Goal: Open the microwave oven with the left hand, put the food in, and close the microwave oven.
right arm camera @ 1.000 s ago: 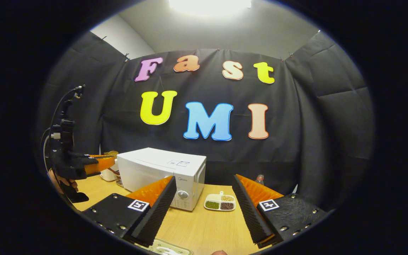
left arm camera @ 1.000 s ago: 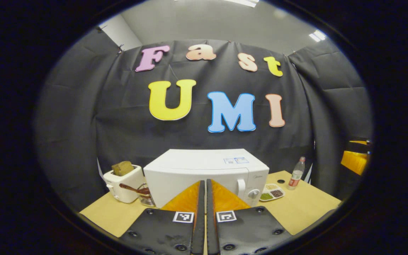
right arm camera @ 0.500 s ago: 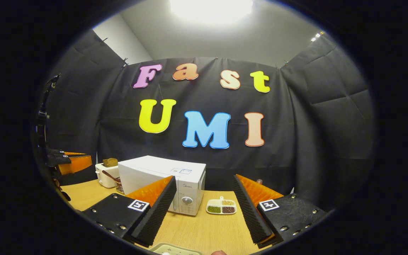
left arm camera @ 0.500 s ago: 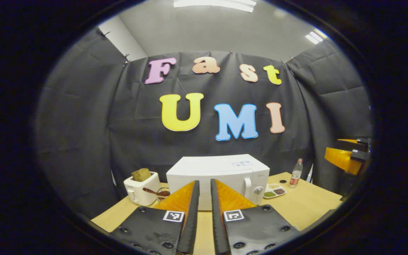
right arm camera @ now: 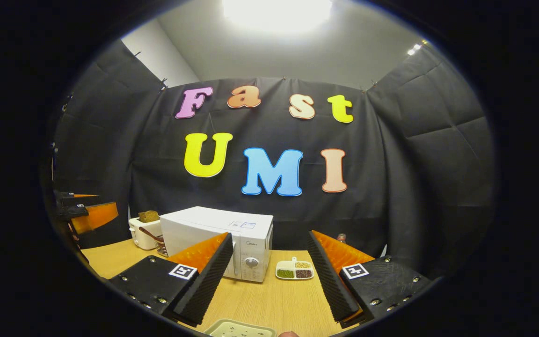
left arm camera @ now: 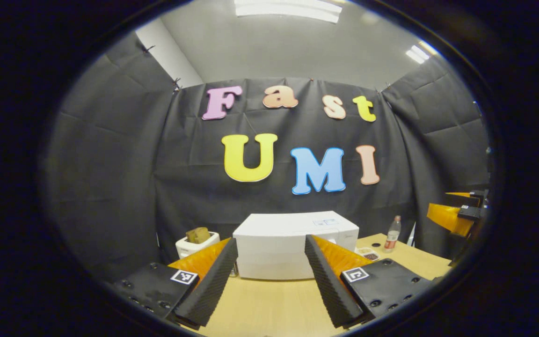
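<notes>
Left gripper view: we see our left hand-held gripper point(left arm camera: 269, 276) spread wide, ridged pads holding nothing, above the pale wood-grain table point(left arm camera: 269, 304). From left: a white toaster point(left arm camera: 194, 243) with a brown slice, the boxy white microwave oven point(left arm camera: 295, 245), door closed, then a plastic bottle point(left arm camera: 392, 233). Right gripper view: our right hand-held gripper point(right arm camera: 269, 276) is likewise parted and empty; it adds the oven's round dial point(right arm camera: 251, 262) and a divided dish of grains point(right arm camera: 294, 270) just right of it. Labels are too small to read.
</notes>
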Available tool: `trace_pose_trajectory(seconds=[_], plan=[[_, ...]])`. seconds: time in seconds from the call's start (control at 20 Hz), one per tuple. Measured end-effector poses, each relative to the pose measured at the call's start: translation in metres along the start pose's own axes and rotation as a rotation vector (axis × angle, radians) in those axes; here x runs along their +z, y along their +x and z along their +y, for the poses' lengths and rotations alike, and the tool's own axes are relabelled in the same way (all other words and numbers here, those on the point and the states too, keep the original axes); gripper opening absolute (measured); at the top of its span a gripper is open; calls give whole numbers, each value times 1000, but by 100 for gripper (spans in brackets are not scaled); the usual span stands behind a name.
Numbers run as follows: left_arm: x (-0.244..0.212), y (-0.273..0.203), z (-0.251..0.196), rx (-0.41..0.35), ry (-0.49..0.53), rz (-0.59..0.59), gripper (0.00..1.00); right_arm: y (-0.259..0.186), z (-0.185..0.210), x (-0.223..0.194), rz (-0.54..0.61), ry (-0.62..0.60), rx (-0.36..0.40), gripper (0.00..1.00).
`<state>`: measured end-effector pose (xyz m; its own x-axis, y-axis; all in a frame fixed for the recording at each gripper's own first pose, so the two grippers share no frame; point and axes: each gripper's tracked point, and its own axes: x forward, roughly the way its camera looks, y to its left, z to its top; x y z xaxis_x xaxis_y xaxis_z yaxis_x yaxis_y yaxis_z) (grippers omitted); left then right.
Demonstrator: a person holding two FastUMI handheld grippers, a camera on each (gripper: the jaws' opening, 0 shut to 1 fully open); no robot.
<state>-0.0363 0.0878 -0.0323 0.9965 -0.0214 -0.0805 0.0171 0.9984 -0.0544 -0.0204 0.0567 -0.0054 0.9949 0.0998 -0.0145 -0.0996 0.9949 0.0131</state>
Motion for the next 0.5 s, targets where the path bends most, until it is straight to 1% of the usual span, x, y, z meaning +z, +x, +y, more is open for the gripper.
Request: trace_pose_trajectory(seconds=[0.2,0.5], plan=[[12,-4,6,22,6,-32,96,-2,4,7,-17,5,2,97],[12,-11,13,31,2,-42,96,-2,11,16,-35,5,15,97]])
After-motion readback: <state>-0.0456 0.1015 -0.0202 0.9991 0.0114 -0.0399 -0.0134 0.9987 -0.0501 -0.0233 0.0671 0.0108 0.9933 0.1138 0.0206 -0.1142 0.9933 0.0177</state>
